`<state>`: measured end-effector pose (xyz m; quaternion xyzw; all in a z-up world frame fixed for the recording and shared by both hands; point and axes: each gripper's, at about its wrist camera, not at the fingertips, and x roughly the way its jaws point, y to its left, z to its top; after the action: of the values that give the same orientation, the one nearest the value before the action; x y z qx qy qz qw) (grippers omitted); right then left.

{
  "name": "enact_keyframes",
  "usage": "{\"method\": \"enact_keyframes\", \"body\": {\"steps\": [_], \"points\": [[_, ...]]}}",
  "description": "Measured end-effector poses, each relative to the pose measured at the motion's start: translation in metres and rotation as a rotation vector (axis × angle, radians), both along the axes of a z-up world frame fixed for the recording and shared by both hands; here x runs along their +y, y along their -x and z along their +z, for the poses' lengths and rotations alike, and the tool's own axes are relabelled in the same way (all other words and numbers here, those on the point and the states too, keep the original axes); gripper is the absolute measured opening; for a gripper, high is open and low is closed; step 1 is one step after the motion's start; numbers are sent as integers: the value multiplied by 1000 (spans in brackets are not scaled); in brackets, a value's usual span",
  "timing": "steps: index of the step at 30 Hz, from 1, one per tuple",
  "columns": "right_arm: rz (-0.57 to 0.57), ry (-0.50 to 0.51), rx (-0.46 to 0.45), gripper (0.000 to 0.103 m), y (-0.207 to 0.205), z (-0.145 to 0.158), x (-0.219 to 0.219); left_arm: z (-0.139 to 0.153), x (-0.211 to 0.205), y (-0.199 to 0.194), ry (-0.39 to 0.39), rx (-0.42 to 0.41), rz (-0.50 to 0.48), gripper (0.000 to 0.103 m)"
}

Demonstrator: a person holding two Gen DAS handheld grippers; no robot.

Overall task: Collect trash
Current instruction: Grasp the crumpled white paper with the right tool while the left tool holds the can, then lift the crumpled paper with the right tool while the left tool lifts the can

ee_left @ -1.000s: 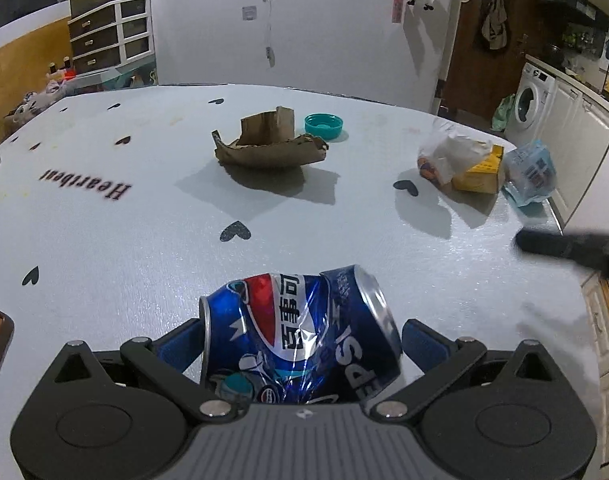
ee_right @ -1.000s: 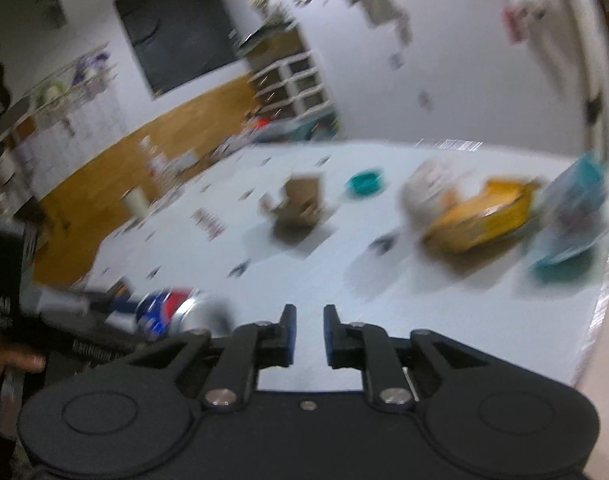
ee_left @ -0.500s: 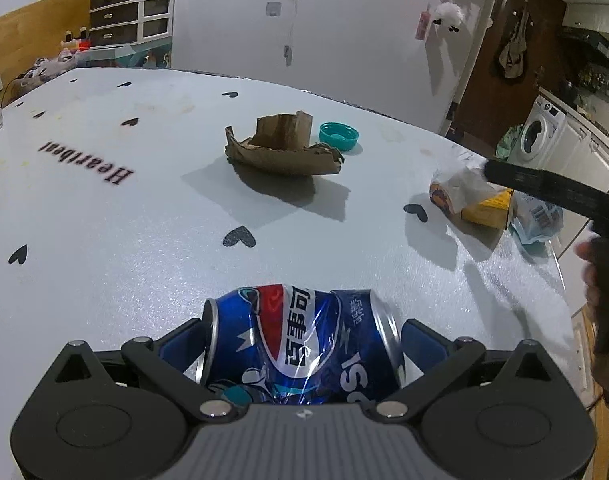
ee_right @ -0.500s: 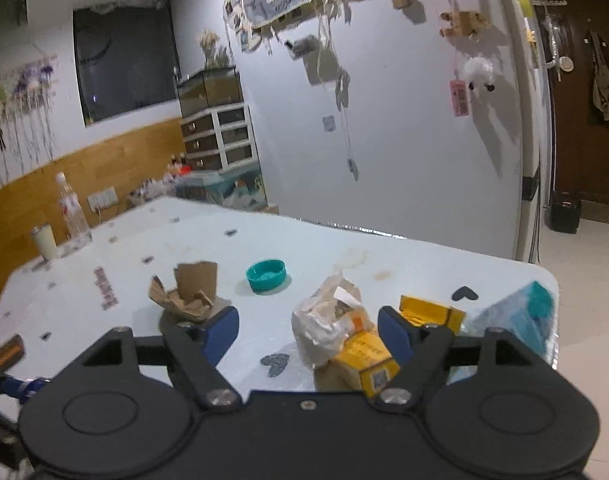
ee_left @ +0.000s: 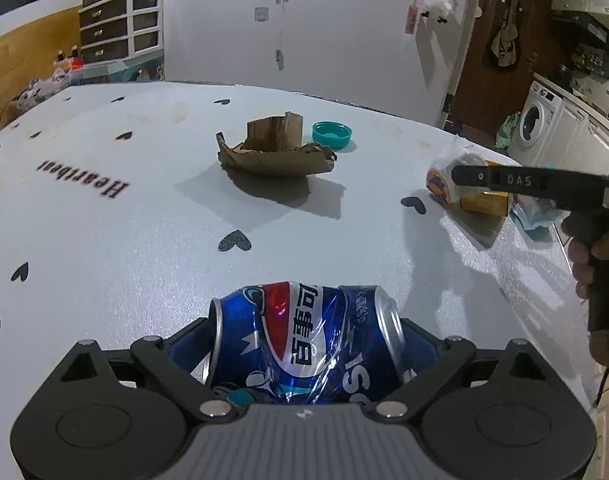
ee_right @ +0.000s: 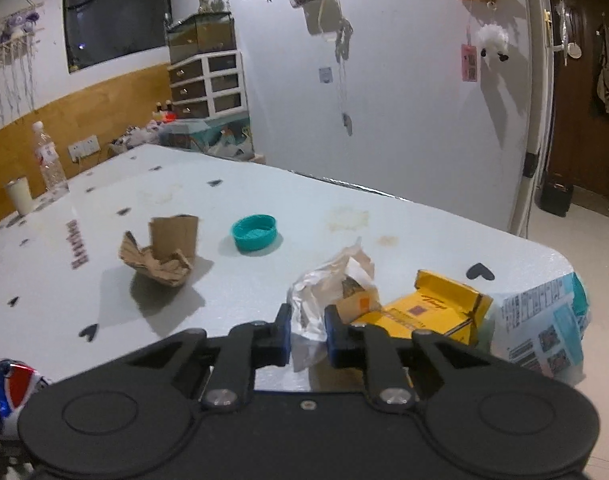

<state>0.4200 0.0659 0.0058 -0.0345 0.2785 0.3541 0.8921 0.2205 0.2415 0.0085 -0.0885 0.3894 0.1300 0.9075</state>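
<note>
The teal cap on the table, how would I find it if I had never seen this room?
Look at the big pale table with little black hearts printed on it. Near its middle sits a crumpled piece of brown cardboard, and the teal cap lies just beside it, open side up. It is the only round, teal, smooth thing there; the other trash is crumpled or boxy.

The can (ee_left: 304,340) was blue with a red and white swirl. The table (ee_left: 144,240) was pale grey with little black hearts, the paper (ee_left: 276,152) was brown, the cap (ee_left: 331,135) teal and the box (ee_right: 436,312) yellow.
</note>
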Motion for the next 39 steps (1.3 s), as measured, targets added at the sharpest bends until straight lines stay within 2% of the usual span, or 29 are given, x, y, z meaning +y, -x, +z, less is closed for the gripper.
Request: {"method": "enact_keyframes", "body": {"steps": [9, 16, 28, 39], "points": [[90, -77, -2, 13, 44, 20, -15, 6, -4, 18, -29, -41, 20, 94], [102, -80, -7, 12, 84, 28, -33, 28, -13, 40, -51, -102, 48, 93], [62, -114, -30, 12, 138, 41, -86, 57, -52, 68, -63, -194, 37, 92], [-8, -142, -60, 12, 174, 51, -144, 64, -100, 78, -56, -242, -22, 90]]}}
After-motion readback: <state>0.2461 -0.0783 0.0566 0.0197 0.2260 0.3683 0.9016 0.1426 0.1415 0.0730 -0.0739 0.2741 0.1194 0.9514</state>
